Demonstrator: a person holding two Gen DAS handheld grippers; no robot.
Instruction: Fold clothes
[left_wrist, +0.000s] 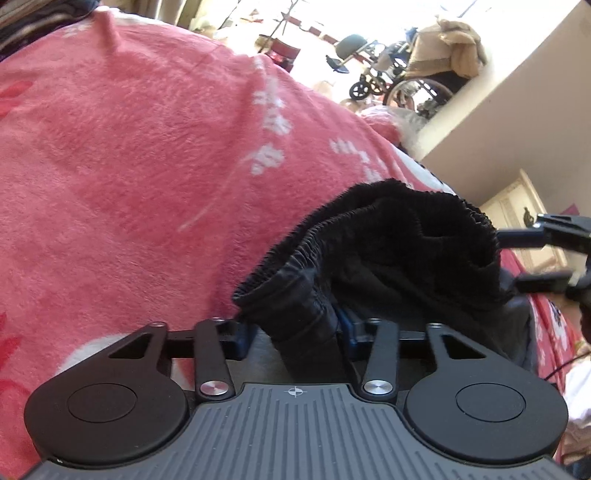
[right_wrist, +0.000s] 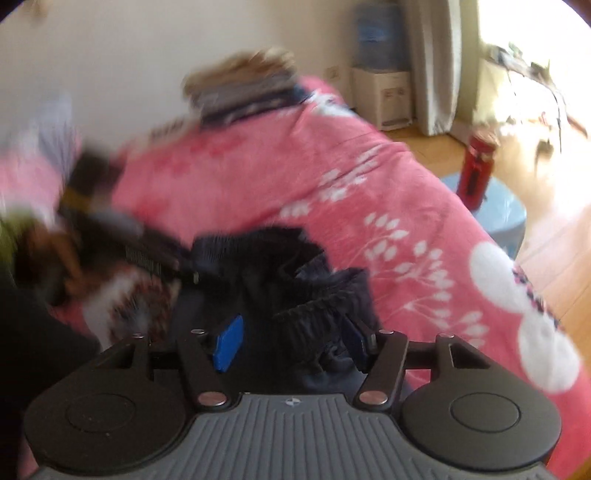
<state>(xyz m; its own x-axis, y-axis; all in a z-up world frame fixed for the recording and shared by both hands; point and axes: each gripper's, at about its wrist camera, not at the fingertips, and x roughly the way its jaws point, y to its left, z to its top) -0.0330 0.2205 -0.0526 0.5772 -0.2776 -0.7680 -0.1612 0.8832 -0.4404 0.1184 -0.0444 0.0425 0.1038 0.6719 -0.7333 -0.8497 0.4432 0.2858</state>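
Note:
A black fleece-lined garment (left_wrist: 391, 251) with an elastic waistband lies bunched on the pink blanket (left_wrist: 129, 155). In the left wrist view my left gripper (left_wrist: 295, 332) is shut on a fold of the waistband, which fills the gap between its blue pads. My right gripper (left_wrist: 517, 258) reaches in from the right edge, its fingers spread around the garment's far rim. In the right wrist view, which is blurred, the waistband (right_wrist: 314, 317) sits between the right gripper's (right_wrist: 291, 341) pads close to the right one, and the left pad stands clear of it. The left gripper (right_wrist: 177, 269) is a blur at the left.
The pink floral blanket (right_wrist: 277, 177) covers the bed. A stack of folded clothes (right_wrist: 243, 88) sits at its far end. Beyond are a water dispenser (right_wrist: 380, 74), a red bottle (right_wrist: 478, 162) on a blue stool (right_wrist: 506, 218), wheelchairs (left_wrist: 406, 74) and a wall corner (left_wrist: 517, 92).

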